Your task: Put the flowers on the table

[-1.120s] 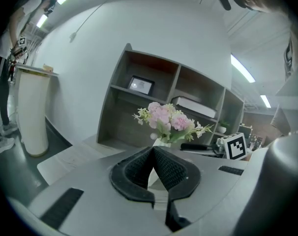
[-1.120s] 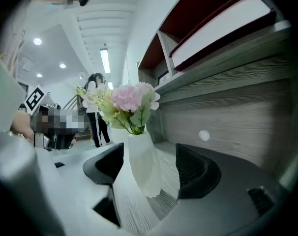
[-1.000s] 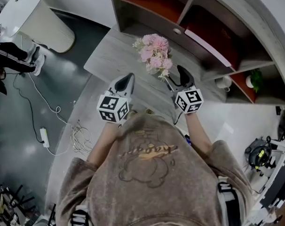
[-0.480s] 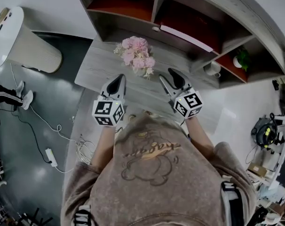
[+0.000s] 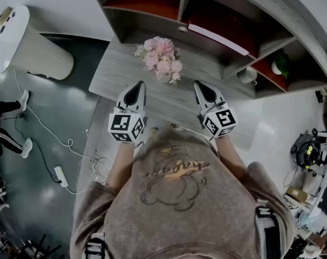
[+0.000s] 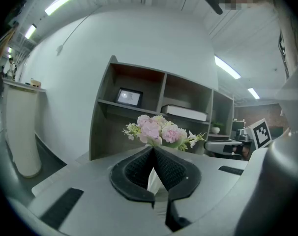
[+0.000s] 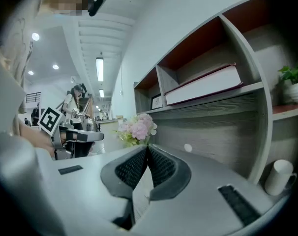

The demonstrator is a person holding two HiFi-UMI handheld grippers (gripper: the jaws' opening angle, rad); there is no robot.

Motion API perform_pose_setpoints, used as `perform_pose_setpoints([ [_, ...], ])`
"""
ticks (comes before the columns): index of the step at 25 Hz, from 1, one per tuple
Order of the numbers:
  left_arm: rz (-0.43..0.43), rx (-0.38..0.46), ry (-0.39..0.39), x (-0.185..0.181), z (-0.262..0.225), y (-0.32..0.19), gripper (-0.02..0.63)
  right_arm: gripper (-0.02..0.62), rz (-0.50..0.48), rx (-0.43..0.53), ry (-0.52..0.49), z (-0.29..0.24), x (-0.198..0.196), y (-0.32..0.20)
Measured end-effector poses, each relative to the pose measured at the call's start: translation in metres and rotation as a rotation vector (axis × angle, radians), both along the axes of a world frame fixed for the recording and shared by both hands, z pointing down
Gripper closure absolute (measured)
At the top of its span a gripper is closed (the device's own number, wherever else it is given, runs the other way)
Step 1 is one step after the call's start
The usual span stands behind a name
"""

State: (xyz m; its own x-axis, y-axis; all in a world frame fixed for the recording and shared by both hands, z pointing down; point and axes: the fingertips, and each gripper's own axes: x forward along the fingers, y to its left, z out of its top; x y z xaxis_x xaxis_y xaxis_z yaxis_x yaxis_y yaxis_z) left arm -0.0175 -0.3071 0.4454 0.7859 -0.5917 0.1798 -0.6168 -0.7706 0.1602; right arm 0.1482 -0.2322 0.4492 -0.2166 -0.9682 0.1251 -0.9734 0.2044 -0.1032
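The bunch of pink flowers (image 5: 161,59) stands on the grey table (image 5: 117,72), just in front of the shelf unit. My left gripper (image 5: 136,89) hangs near the table's front, below and left of the flowers, its jaws shut with nothing between them. To the right, my right gripper (image 5: 202,89) is level with it, also shut and empty. Neither gripper touches the flowers. In the left gripper view the flowers (image 6: 161,131) rise beyond the closed left gripper (image 6: 153,149). The right gripper view has the flowers (image 7: 136,127) ahead and left of the right gripper (image 7: 147,147).
A shelf unit behind the table holds a book (image 5: 217,36), a white mug (image 5: 249,75), a potted plant (image 5: 279,66) and a framed picture (image 6: 129,97). A white round stand (image 5: 23,42) is at the left. Cables (image 5: 61,171) lie on the floor, beside someone's legs (image 5: 7,123).
A second ago my right gripper stood open at the flowers' stems. It has drawn back toward me and its jaws have shut. The flowers stay on the table.
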Motion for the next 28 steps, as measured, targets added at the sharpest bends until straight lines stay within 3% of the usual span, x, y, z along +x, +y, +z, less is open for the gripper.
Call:
perform_pose_setpoints([
  [10, -0.006, 0.018, -0.008, -0.0053, 0.0056, 0.0021, 0.588, 0.597, 0.058, 0.006, -0.025, 0.0068, 0.0000, -0.0032],
  [28, -0.030, 0.000, 0.001, -0.0086, 0.0025, 0.0018, 0.588, 0.598, 0.067, -0.007, -0.036, 0.0067, -0.0004, -0.0055],
])
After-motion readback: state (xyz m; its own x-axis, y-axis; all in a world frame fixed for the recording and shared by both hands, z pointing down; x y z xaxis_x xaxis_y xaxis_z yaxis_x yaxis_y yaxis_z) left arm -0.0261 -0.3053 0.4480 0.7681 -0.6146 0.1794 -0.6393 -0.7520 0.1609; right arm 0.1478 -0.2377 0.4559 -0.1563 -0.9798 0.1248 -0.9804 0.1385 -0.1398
